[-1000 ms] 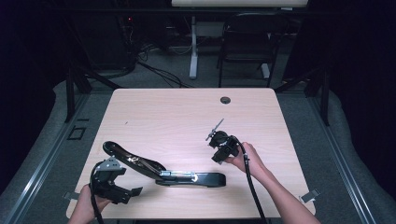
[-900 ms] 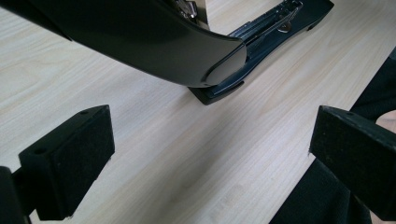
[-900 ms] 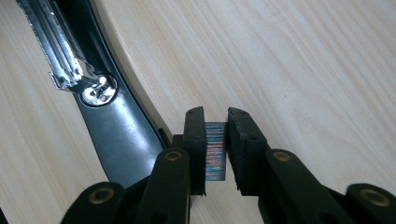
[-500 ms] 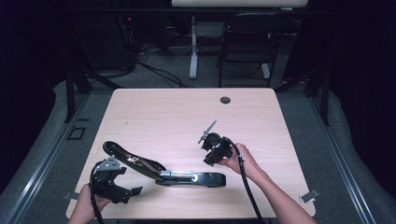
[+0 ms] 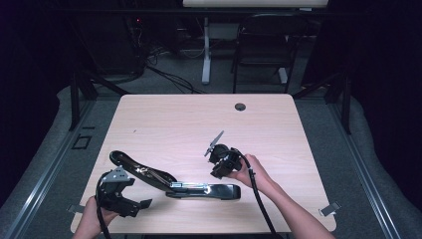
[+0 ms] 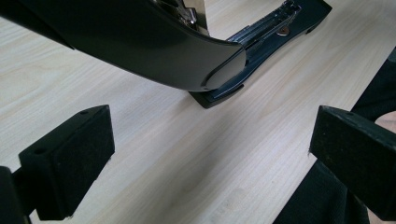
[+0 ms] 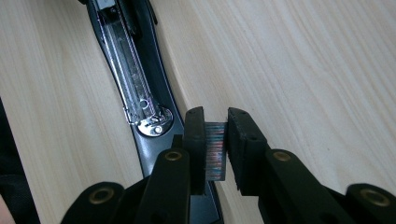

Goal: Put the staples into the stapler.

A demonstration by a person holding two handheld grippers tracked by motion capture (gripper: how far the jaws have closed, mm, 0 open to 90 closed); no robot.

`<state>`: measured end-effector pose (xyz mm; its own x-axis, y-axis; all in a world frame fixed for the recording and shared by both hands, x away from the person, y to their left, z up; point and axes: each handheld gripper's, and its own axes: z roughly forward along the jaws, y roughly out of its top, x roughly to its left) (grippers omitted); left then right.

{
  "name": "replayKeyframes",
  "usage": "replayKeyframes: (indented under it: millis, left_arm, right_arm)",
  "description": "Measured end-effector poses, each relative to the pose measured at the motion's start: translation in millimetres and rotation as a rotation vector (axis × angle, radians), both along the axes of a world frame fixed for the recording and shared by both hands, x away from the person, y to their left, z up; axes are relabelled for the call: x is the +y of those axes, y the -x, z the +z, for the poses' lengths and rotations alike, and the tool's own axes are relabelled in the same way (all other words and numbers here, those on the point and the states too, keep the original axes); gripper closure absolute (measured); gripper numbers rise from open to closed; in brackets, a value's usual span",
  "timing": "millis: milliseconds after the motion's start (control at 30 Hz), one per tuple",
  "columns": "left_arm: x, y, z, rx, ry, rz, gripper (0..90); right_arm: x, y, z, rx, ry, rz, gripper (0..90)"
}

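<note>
**Open stapler on a wooden surface, staple strip held above it**

A long black stapler [image 5: 174, 181] lies swung open near the front edge of the pale wooden surface [image 5: 169, 119]. The right tongs [image 7: 215, 140] pinch a small strip of staples [image 7: 215, 151] just beside the stapler's exposed metal channel [image 7: 128, 79]. The left tongs [image 6: 205, 154] stand wide open and empty near the raised black arm [image 6: 140, 46]. A small dark round cap [image 5: 240, 106] sits near the far edge, well apart; a chair [image 5: 261, 50] stands beyond.

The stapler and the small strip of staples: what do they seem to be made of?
Stapler: glossy black body, plastic or painted metal, judging by its sheen; the channel inside looks like bright steel. Staples: thin ridged metal with a rainbow shimmer.
</note>
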<state>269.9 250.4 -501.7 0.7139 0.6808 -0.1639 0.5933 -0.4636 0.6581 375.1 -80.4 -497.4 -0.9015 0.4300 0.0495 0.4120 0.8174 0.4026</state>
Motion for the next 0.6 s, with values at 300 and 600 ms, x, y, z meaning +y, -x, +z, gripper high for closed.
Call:
replayKeyframes:
  millis: [300, 600]
  left_arm:
    - [-0.3, 0.1, -0.1, 0.002, -0.008, 0.003, 0.0]
    - [-0.1, 0.5, -0.1, 0.003, -0.011, 0.001, 0.0]
  right_arm:
    - [7.9, 1.0, 3.9, -0.006, -0.020, 0.039, 78.3]
    - [19.5, 3.7, 9.8, -0.011, -0.062, 0.084, 78.3]
